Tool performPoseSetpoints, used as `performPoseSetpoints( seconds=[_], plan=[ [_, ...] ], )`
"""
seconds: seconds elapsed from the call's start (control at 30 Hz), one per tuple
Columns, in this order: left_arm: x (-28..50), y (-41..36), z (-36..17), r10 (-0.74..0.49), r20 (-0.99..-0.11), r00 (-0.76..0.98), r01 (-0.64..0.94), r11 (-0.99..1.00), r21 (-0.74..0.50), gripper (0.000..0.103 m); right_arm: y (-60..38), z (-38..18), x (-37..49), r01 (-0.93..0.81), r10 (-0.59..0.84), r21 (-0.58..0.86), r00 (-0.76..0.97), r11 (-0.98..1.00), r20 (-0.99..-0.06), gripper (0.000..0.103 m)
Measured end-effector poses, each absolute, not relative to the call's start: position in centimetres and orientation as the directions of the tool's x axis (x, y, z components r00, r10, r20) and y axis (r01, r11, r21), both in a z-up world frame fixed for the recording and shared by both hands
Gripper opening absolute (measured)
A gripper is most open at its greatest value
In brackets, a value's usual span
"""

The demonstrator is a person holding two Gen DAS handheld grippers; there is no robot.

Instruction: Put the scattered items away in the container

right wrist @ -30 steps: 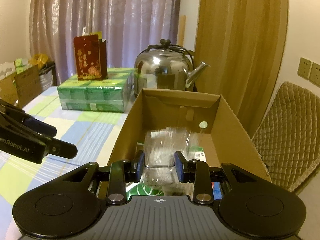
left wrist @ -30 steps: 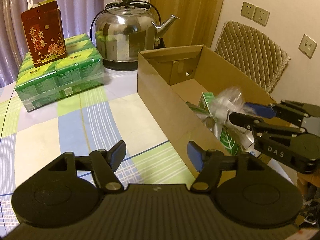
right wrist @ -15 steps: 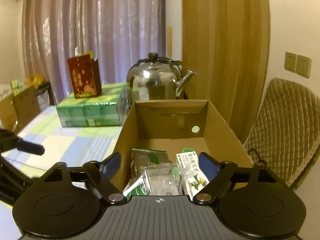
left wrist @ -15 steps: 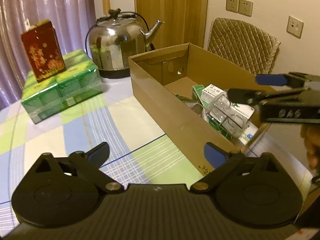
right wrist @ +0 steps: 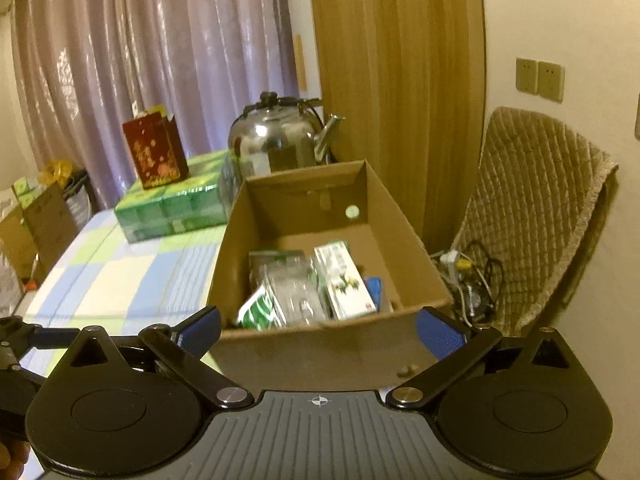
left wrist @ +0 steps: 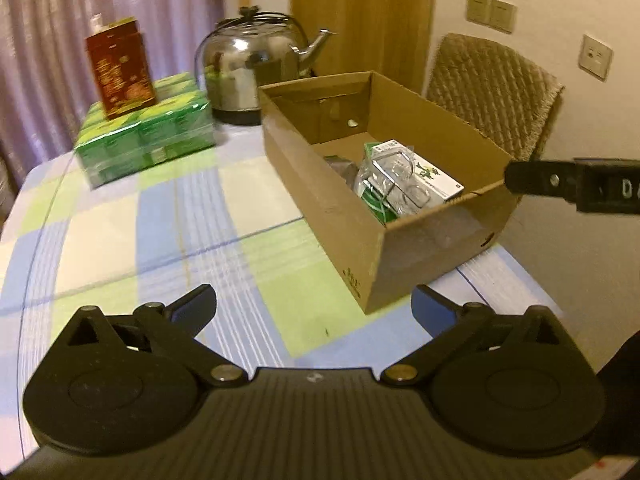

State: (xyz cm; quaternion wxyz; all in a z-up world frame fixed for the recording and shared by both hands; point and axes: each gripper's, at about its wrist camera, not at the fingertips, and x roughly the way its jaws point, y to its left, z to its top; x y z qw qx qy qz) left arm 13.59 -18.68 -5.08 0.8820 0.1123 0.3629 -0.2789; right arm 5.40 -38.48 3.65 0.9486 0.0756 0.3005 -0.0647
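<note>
An open cardboard box (left wrist: 332, 208) (right wrist: 236, 252) stands on the checked tablecloth. Inside lie a clear plastic pack (left wrist: 394, 178) (right wrist: 292, 292), a white and green carton (left wrist: 434, 174) (right wrist: 344, 284) and green packets (right wrist: 258, 310). My left gripper (left wrist: 314, 306) is open above the cloth, in front of the box's near corner, with nothing between its fingers. My right gripper (right wrist: 318, 326) is open and empty, just short of the box's near end wall. In the left wrist view the right gripper's body (left wrist: 576, 184) shows at the right edge, beside the box.
A steel kettle (left wrist: 256, 68) (right wrist: 280, 136) stands behind the box. A shrink-wrapped green pack (left wrist: 144, 140) (right wrist: 172, 204) carries a red gift box (left wrist: 120, 72) (right wrist: 154, 154). A padded chair (right wrist: 536, 216) and cables (right wrist: 468, 276) are to the right. Another cardboard box (right wrist: 36, 232) sits on the floor at left.
The right gripper has opened and let the clear plastic pack fall into the box, then drawn back. The left gripper has opened wider and pulled back from the box.
</note>
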Motion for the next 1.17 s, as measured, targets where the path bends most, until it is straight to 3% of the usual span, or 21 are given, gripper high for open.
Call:
performPoseSetpoints(
  seconds=[0.17,0.53,1.17],
  plan=[
    [10.7,-18.5,-4.5,-0.392,-0.716,0.578,0.507,0.86,-0.062,0.102,-38.5,4.3,2.5,0.156,-0.064,0.102,0.798,0.982,-0.6,0.101],
    [6.6,-18.5,-2.8,-0.361,-0.694,0.623,0.445,0.893,-0.066,0.102,-38.0,3.6,-1.2,0.157,-0.031,0.149,0.784,0.976,-0.62,0.101],
    [4.1,-18.9,-2.4,-0.384,-0.67,0.635,0.454,0.888,-0.079,0.102,-37.4,4.8,-3.6,0.162,-0.052,0.133,0.803,0.978,-0.594,0.101]
  ],
)
